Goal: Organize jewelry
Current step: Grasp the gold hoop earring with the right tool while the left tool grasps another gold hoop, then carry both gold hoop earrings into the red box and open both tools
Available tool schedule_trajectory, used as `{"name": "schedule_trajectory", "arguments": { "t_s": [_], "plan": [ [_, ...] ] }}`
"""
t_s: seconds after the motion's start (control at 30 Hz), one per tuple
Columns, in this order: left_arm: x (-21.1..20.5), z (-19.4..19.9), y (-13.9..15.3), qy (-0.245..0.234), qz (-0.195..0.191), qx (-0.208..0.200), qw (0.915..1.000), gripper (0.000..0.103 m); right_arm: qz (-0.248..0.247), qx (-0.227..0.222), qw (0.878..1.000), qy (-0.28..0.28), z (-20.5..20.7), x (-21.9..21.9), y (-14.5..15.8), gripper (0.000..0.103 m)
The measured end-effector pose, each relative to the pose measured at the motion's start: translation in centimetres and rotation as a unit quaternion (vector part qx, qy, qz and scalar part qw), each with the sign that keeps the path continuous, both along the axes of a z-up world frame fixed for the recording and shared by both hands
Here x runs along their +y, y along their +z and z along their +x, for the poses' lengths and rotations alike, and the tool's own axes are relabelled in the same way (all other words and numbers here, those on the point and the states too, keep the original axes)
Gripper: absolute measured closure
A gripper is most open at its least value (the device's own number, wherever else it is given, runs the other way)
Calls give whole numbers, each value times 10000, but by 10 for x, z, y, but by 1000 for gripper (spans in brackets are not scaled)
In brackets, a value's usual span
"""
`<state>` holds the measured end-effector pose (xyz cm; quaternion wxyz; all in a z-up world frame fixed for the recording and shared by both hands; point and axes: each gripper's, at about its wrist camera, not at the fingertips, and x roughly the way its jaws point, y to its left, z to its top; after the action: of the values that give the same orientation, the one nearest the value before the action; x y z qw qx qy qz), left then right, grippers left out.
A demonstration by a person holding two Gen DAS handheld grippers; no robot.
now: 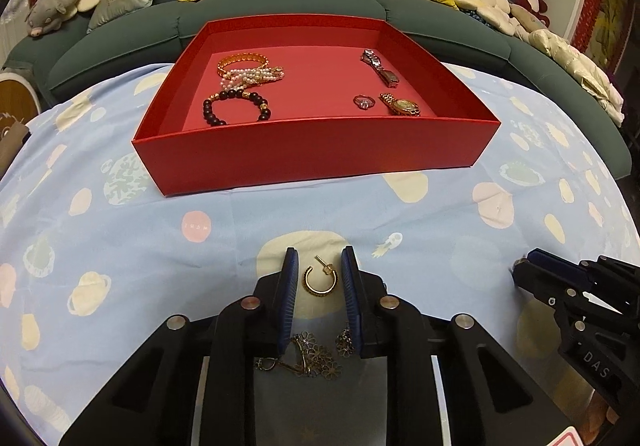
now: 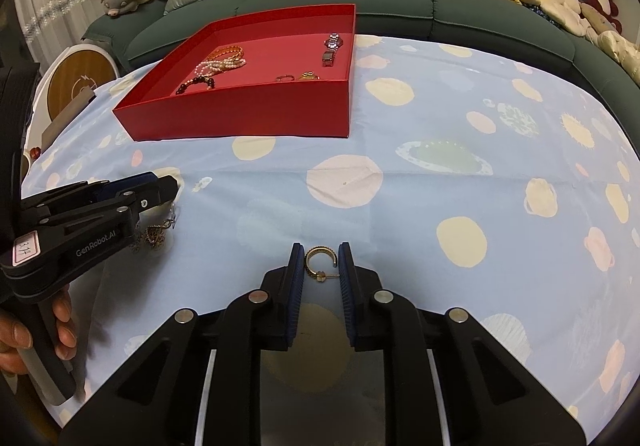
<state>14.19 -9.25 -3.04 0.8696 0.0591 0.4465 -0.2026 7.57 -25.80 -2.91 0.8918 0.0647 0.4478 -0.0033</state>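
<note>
A red tray (image 1: 312,150) (image 2: 240,114) on the blue cloth holds a gold bangle (image 1: 240,60), a pearl bracelet (image 1: 256,76), a dark bead bracelet (image 1: 232,104), a ring (image 1: 363,101) and two watches (image 1: 402,105) (image 1: 380,68). My left gripper (image 1: 319,266) is open, its fingers on either side of a gold hoop earring (image 1: 321,280) on the cloth. A dark flower necklace (image 1: 312,358) lies under it. My right gripper (image 2: 320,260) is open around a second gold hoop earring (image 2: 320,258). Neither earring is gripped.
The right gripper (image 1: 576,286) shows at the right of the left wrist view; the left gripper (image 2: 100,206), hand-held, shows at the left of the right wrist view. A green sofa (image 1: 280,2) with cushions and plush toys stands behind the table.
</note>
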Motion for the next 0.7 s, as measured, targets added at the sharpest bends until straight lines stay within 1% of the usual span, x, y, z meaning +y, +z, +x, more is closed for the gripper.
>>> {"name": "schedule_trajectory", "arguments": {
  "t_s": [0.17,0.23,0.5,0.7],
  "plan": [
    [-4,-6,0,-115,38,-78,9999,89,56,-33,10000,-28,1,-1,4,86],
    [-3,-8,3,-126,-2,-83,9999,89,83,-65,9999,-31,1,-1,7,86],
    [15,-17,41,-58,-362,-278,9989,89,174,-294,9994,81,1,13,29,86],
    [32,-20,57,22,-496,-273,9984,89,207,-480,9983,249,1,32,49,86]
  ]
}}
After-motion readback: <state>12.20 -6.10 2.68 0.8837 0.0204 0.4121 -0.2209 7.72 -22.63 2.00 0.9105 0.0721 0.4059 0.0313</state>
